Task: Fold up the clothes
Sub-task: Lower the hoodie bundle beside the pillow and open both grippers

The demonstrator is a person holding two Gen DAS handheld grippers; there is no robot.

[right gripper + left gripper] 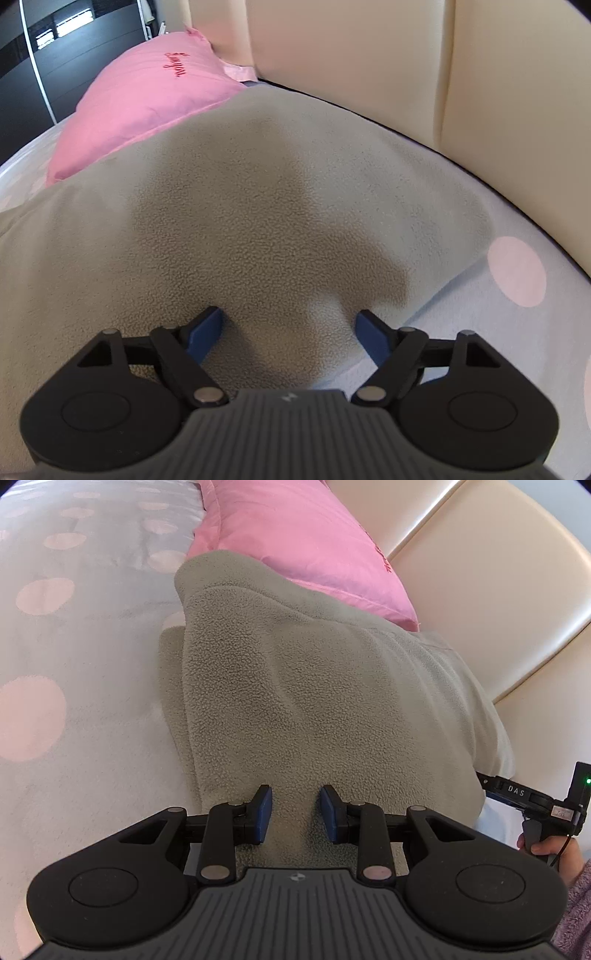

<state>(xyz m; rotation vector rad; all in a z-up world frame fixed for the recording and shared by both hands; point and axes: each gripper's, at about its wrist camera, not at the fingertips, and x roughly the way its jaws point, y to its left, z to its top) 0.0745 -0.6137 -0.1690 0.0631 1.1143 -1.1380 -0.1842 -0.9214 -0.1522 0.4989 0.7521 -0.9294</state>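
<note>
The fleece [295,686], a grey-green garment with a pebbly nap, lies folded on the bed [92,701], its far edge lapping over the lower part of a pink pillow [295,535] and its right side close to the cream padded headboard [498,590]. In the left wrist view a second layer of the same cloth peeks out along its left edge, and a paler fold runs down its right side. The left gripper [295,814] points down at the near part of the fleece with its blue pads [264,812] a narrow gap apart; fleece shows in that gap, but whether the pads are pinching it cannot be told. The right gripper [290,334] stands released, its jaws spread wide over the near right corner of the fleece, where the cloth rises in a soft hump between them; the left pad touches the nap, the right pad hangs past the edge. In the left wrist view that right gripper [532,797] appears at the fleece's right edge, held by a hand [550,849] in a fuzzy mauve sleeve [576,912]. The bed's cover is pale with large pink dots [517,277]. The pillow [147,99] bears red stitched script. Beyond it, a dark wardrobe [22,74] stands at the far left of the right wrist view.
</note>
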